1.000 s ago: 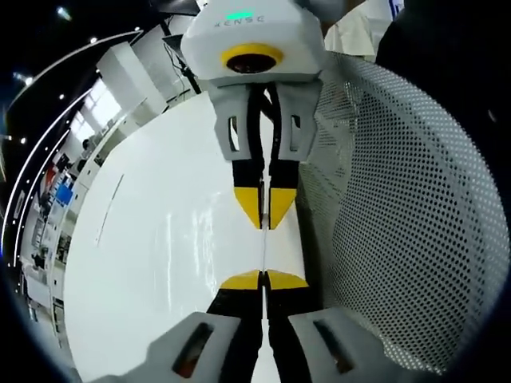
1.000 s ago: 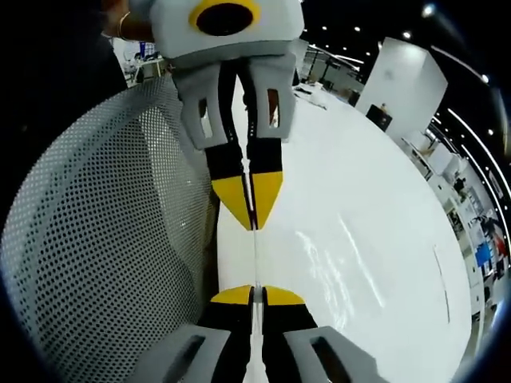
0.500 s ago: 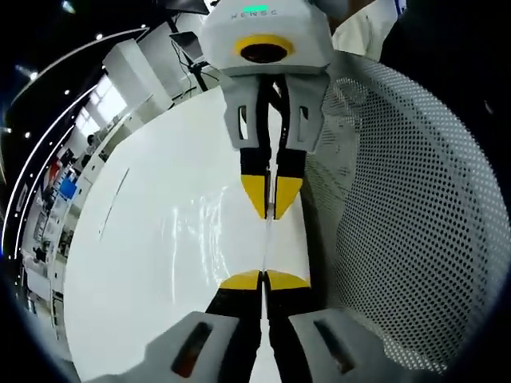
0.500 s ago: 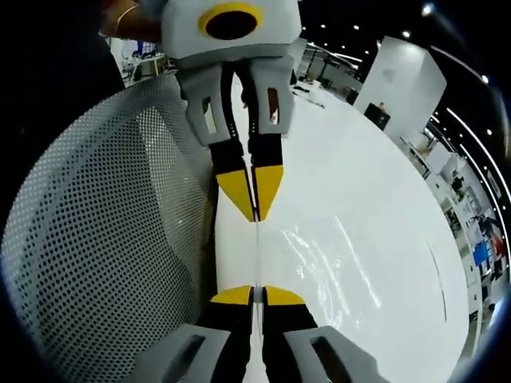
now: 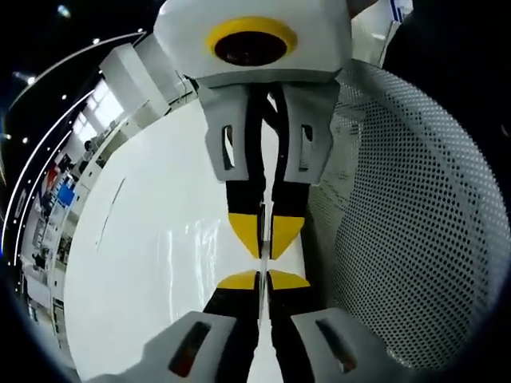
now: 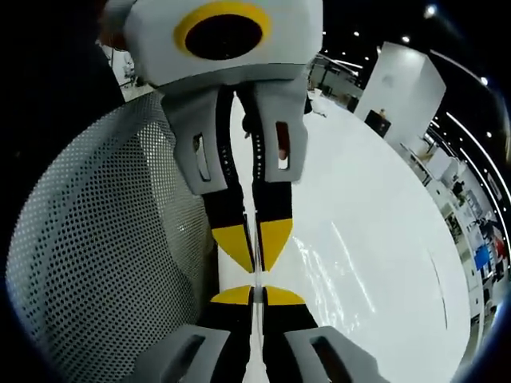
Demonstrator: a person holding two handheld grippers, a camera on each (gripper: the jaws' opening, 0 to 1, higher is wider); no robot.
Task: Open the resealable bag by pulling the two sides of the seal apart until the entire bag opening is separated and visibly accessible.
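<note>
Between the yellow tips of the left gripper [image 5: 263, 281] and the right gripper [image 6: 256, 294], each pair of jaws is closed on a thin, near-transparent edge — judged to be one side of the resealable bag [image 5: 263, 254] seal — with the two grippers facing tip to tip, almost touching. Draw the grippers straight apart, evenly and with a firm clamp, above the white table [image 5: 160, 239] — beside the perforated mesh basket [image 5: 415, 215].

A glossy white table [image 5: 152, 263] carries a perforated white basket [image 5: 407, 231].
</note>
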